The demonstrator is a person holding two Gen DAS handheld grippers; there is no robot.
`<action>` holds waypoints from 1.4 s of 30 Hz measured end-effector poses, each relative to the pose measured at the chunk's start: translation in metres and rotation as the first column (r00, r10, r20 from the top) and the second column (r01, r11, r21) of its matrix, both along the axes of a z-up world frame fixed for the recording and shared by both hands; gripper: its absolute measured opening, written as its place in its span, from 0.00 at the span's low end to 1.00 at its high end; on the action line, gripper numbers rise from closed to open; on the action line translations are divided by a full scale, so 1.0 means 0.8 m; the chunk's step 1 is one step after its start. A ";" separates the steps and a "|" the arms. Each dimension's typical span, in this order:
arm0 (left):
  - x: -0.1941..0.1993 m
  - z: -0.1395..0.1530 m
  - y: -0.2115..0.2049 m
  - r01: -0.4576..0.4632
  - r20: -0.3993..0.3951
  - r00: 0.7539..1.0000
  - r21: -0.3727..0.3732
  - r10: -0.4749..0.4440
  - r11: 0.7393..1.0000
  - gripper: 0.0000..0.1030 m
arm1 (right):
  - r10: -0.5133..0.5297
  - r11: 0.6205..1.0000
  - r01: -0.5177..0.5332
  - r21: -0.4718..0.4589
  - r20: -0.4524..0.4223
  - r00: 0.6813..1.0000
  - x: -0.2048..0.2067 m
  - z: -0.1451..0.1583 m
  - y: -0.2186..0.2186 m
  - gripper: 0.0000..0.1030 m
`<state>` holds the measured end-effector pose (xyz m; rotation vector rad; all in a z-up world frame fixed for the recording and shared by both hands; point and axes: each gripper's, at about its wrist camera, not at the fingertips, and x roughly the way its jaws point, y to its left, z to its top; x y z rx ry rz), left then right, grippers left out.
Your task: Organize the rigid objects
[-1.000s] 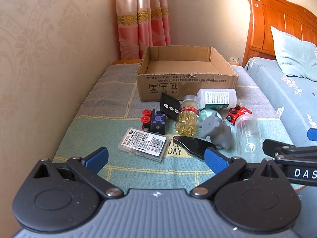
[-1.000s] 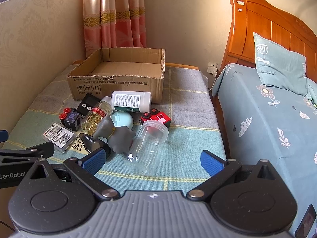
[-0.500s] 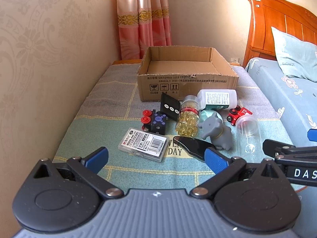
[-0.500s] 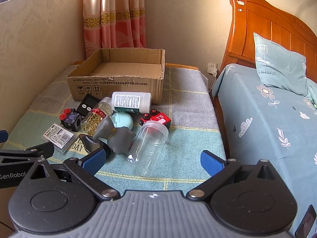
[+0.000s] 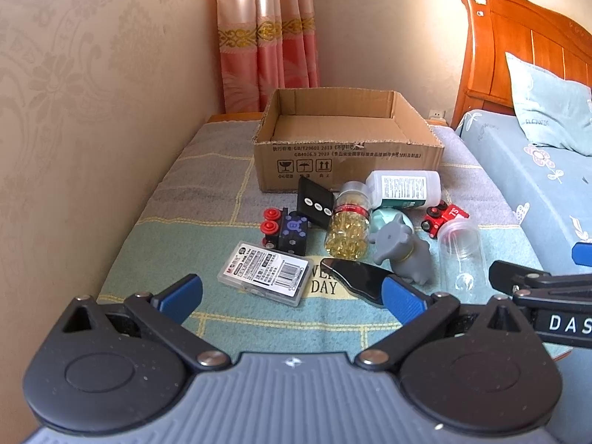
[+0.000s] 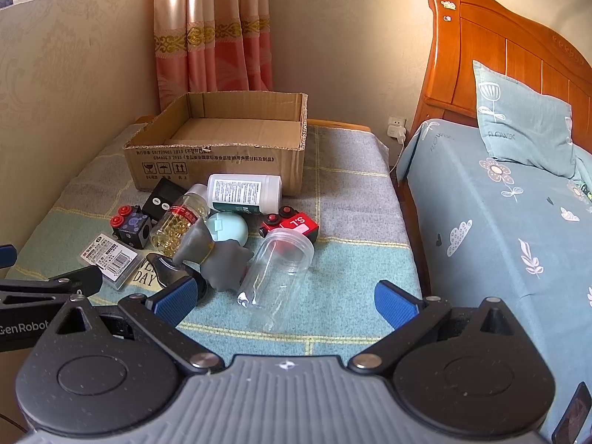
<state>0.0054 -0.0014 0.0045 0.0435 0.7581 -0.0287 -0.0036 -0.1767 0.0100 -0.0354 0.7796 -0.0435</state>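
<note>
An empty cardboard box (image 5: 347, 148) (image 6: 222, 148) stands at the back of the blanket. In front of it lies a pile: a white bottle (image 5: 405, 187), a capsule bottle (image 5: 349, 229), a grey elephant toy (image 5: 405, 249), a clear jar (image 6: 277, 273), a red toy car (image 6: 292, 224), a black cube toy (image 5: 292, 235), a labelled plastic case (image 5: 266, 272), a black timer (image 5: 314, 205), a black glossy piece (image 5: 355, 277) and a teal egg (image 6: 227, 227). My left gripper (image 5: 292, 296) is open and empty before the case. My right gripper (image 6: 285, 298) is open and empty around the jar's base.
A wall runs along the left (image 5: 92, 129). A bed with a blue sheet (image 6: 499, 222) and wooden headboard (image 6: 499, 59) lies to the right. A pink curtain (image 5: 266, 37) hangs behind the box. The right gripper's arm shows in the left wrist view (image 5: 544, 292).
</note>
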 end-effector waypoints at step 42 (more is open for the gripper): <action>0.084 -0.114 0.057 0.079 -0.204 0.975 -0.064 -0.090 0.995 0.99 | 0.298 0.949 -0.290 0.124 -0.052 0.953 0.119 -0.055 -0.028 1.00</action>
